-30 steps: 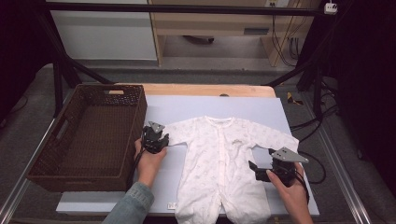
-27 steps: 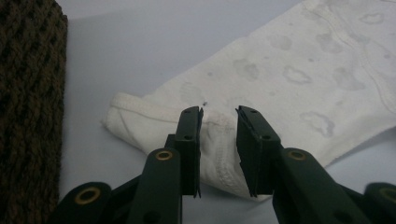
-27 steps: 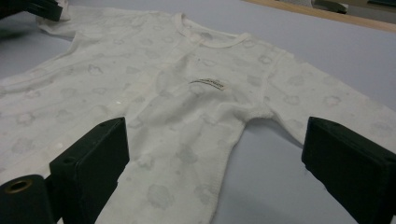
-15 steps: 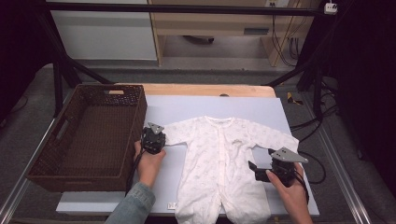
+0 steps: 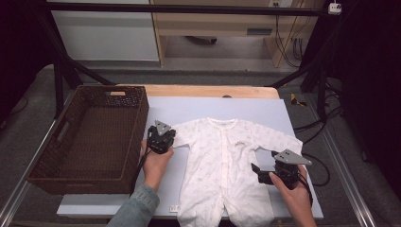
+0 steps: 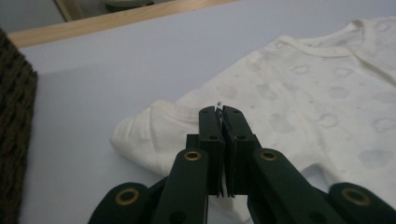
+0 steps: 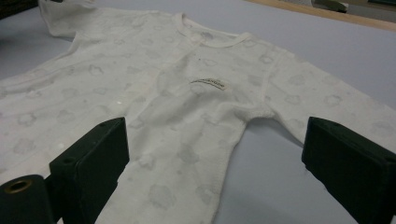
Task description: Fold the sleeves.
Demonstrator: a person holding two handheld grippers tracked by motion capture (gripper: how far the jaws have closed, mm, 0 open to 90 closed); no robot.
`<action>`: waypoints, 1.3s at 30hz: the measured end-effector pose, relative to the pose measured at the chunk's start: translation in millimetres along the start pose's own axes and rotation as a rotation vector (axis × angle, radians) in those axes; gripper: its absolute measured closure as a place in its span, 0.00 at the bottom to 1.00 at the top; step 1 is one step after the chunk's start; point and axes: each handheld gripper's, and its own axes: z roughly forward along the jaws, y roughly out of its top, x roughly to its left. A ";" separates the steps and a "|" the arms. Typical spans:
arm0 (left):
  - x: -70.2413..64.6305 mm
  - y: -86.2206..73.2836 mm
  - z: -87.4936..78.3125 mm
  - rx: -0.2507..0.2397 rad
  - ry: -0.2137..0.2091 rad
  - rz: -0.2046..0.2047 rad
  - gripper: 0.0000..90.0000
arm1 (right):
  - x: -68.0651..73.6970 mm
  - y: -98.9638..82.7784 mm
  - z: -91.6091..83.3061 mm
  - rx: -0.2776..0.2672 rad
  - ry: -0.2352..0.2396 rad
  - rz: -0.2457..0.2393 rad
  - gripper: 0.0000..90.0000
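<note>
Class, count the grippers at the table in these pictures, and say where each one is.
2. The left gripper sits at the white baby suit's sleeve beside the basket; the right gripper is at the suit's other side.

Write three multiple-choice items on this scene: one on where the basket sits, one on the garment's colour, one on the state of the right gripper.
1. The wicker basket stands where, in the high view?
A. left of the baby romper
B. on top of it
C. right of it

2. The romper's colour?
A. red
B. cream white
C. black

3. The right gripper is:
A. shut on a sleeve
B. open
C. shut on the basket

Key: 1 A, the basket sits at the table's left edge; 2 B, pale cream fabric with faint prints; 3 B, in the right gripper view its jaws stand wide apart over the cloth.
</note>
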 end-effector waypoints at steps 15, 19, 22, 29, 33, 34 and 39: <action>-59.9 22.4 7.1 -0.026 -0.118 0.115 0.97 | -0.1 -0.6 0.8 0.006 -0.006 -0.004 0.09; -71.4 24.7 11.0 -0.024 -0.141 0.124 0.97 | 0.0 -0.7 1.1 0.008 -0.006 -0.001 0.09; -78.9 26.1 12.6 -0.021 -0.165 0.118 0.97 | -0.4 -0.7 0.8 0.005 -0.006 -0.003 0.09; -92.8 29.9 14.6 -0.023 -0.208 0.103 0.97 | -0.3 -0.8 0.8 0.008 -0.004 -0.002 0.09; -100.6 31.7 15.0 -0.027 -0.230 0.093 0.97 | -0.5 -1.0 1.1 0.007 -0.004 -0.002 0.09; -102.5 32.1 15.1 -0.028 -0.234 0.094 0.97 | -0.4 -1.0 1.2 0.007 -0.005 -0.002 0.09; -111.4 33.8 16.8 -0.031 -0.260 0.076 0.97 | 0.1 -1.0 1.5 0.014 -0.002 -0.002 0.09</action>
